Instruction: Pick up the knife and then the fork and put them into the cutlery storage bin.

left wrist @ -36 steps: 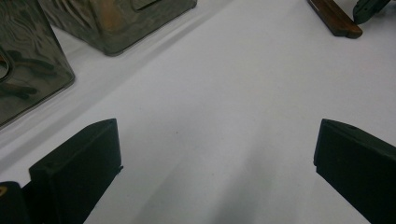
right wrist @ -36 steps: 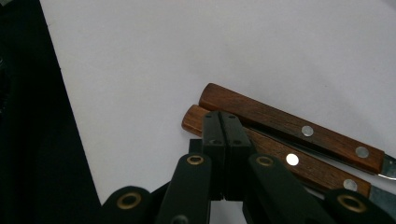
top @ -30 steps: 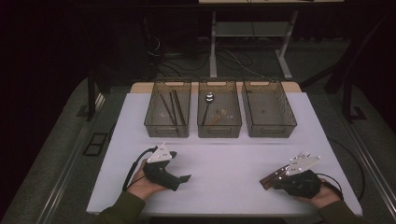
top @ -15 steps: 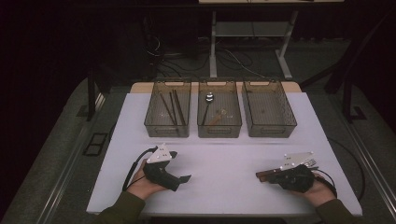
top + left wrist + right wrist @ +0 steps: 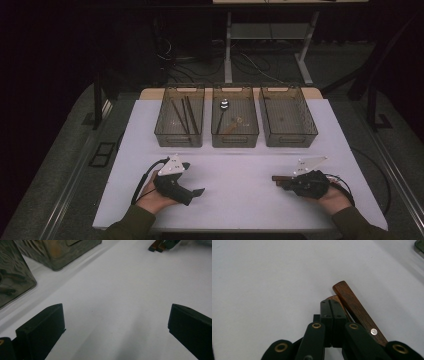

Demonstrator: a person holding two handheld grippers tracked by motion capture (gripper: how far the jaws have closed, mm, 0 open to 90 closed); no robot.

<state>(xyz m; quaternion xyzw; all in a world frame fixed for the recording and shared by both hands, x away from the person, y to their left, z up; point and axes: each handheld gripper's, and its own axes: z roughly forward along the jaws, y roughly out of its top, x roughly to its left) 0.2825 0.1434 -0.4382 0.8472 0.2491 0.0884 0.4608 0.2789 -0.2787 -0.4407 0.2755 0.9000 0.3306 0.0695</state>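
At the white table (image 5: 235, 165), the right gripper (image 5: 278, 179), jaws pressed together with two wooden handles (image 5: 352, 305) alongside them, sits at four o'clock, while the left gripper (image 5: 198, 192), jaws spread wide over bare tabletop, rests at seven o'clock, below three bins (image 5: 235, 140).

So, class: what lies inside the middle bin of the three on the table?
The middle bin holds a dark-handled spoon with a shiny bowl and a wooden utensil beside it. Whether they touch, and what the tinted near wall covers, cannot be told.
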